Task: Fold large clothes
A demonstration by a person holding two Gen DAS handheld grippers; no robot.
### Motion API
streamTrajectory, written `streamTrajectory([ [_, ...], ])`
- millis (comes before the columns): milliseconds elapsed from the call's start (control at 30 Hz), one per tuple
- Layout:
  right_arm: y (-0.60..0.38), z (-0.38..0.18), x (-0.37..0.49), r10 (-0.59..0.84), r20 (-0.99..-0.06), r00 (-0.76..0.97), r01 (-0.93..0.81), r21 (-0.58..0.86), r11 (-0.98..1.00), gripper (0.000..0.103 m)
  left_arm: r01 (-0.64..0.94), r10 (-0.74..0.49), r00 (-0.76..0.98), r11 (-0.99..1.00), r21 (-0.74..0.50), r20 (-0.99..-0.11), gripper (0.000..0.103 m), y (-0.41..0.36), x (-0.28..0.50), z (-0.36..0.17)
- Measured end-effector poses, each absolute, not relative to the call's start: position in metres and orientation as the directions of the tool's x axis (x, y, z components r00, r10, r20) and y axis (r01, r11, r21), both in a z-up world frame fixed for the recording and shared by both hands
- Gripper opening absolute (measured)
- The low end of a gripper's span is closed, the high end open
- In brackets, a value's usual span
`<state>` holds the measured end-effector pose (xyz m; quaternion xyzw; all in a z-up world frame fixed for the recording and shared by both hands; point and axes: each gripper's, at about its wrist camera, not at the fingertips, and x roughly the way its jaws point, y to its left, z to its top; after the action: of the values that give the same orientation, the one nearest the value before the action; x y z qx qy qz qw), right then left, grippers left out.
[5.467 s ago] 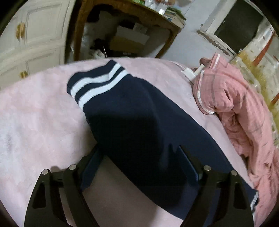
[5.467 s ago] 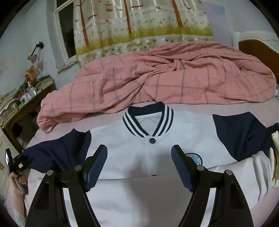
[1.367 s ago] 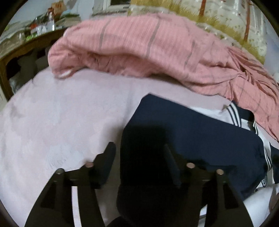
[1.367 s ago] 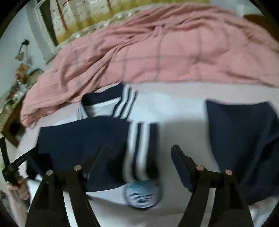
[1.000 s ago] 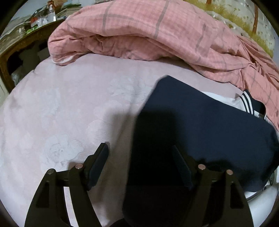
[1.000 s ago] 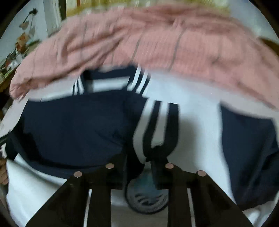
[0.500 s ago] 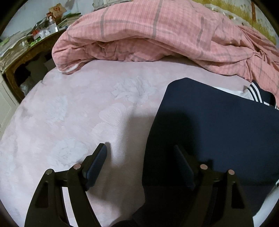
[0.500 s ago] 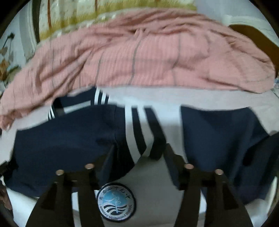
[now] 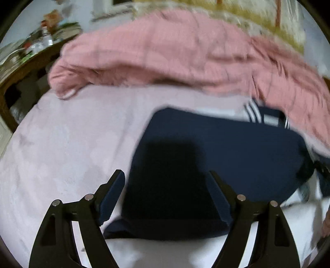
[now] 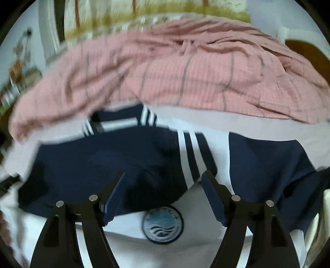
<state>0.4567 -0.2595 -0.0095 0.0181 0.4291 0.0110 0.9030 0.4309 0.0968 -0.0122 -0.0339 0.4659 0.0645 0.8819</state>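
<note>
A white jacket (image 10: 196,251) with navy sleeves lies face up on the pink bed sheet (image 9: 72,134). One navy sleeve (image 10: 103,156) is folded across its chest, and its striped cuff (image 10: 191,156) rests just above the round badge (image 10: 163,224). My right gripper (image 10: 164,177) hovers over that cuff; its jaws are opening and the pads press on nothing. The other sleeve (image 10: 264,165) stretches out to the right. My left gripper (image 9: 165,177) stands open above the folded sleeve's shoulder end (image 9: 226,148), with nothing held. The striped collar (image 9: 266,117) shows beyond.
A crumpled pink checked quilt (image 10: 185,68) is heaped along the far side of the bed, right behind the collar. A cluttered wooden desk (image 9: 26,59) stands at the left. A wooden headboard (image 10: 305,47) and a curtain (image 10: 144,10) lie beyond.
The right gripper was shut on the striped cuff; it has opened, and the cuff now lies on the jacket's chest. The left gripper, still open, has drawn back and risen.
</note>
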Motion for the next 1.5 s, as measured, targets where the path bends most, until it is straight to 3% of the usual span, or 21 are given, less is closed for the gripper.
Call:
streamTrajectory([
  [200,-0.236,-0.061,0.472,-0.238,-0.828,0.508,0.008,-0.272,0.962,0.077,0.018,0.124,0.475,0.988,0.15,-0.871,0.08,0.057,0.435,-0.06],
  [333,-0.262,-0.045,0.459,-0.134,-0.851,0.507,0.041,-0.131,0.991,0.077,-0.03,0.082,0.484,0.997,0.077,-0.871,0.082,0.071,0.439,-0.057],
  [433,-0.296,-0.012,0.434,-0.071,-0.828,0.557,0.084,-0.029,0.996,0.077,-0.087,0.149,0.567,0.989,0.121,-0.81,0.078,0.076,0.431,-0.033],
  [533,-0.332,0.032,0.4,-0.117,-0.764,0.635,0.146,-0.03,0.989,0.08,-0.082,0.11,0.691,0.994,0.074,-0.715,0.078,0.077,0.409,0.011],
  [667,-0.388,0.079,0.359,-0.18,-0.675,0.715,0.257,0.015,0.966,0.085,-0.059,0.047,0.779,0.998,0.001,-0.625,0.087,0.074,0.382,0.058],
  [867,-0.443,0.082,0.334,-0.166,-0.62,0.767,0.277,0.087,0.957,0.085,-0.122,0.091,0.815,0.992,-0.015,-0.572,0.088,0.08,0.372,0.073],
  [967,-0.453,0.061,0.354,-0.137,-0.704,0.697,0.276,0.087,0.957,0.085,-0.154,0.089,0.801,0.986,-0.06,-0.591,0.089,0.088,0.383,0.058],
  [1167,-0.467,0.021,0.365,-0.064,-0.793,0.606,0.266,0.125,0.956,0.085,-0.173,0.074,0.676,0.983,-0.06,-0.733,0.089,0.092,0.418,-0.003],
  [1367,-0.465,0.003,0.366,-0.025,-0.819,0.573,0.235,0.136,0.962,0.084,-0.143,0.034,0.531,0.988,-0.05,-0.847,0.088,0.085,0.442,-0.059],
  [1500,-0.466,-0.008,0.371,-0.023,-0.833,0.552,0.252,0.14,0.958,0.084,-0.148,0.027,0.54,0.987,-0.064,-0.841,0.089,0.088,0.438,-0.057],
])
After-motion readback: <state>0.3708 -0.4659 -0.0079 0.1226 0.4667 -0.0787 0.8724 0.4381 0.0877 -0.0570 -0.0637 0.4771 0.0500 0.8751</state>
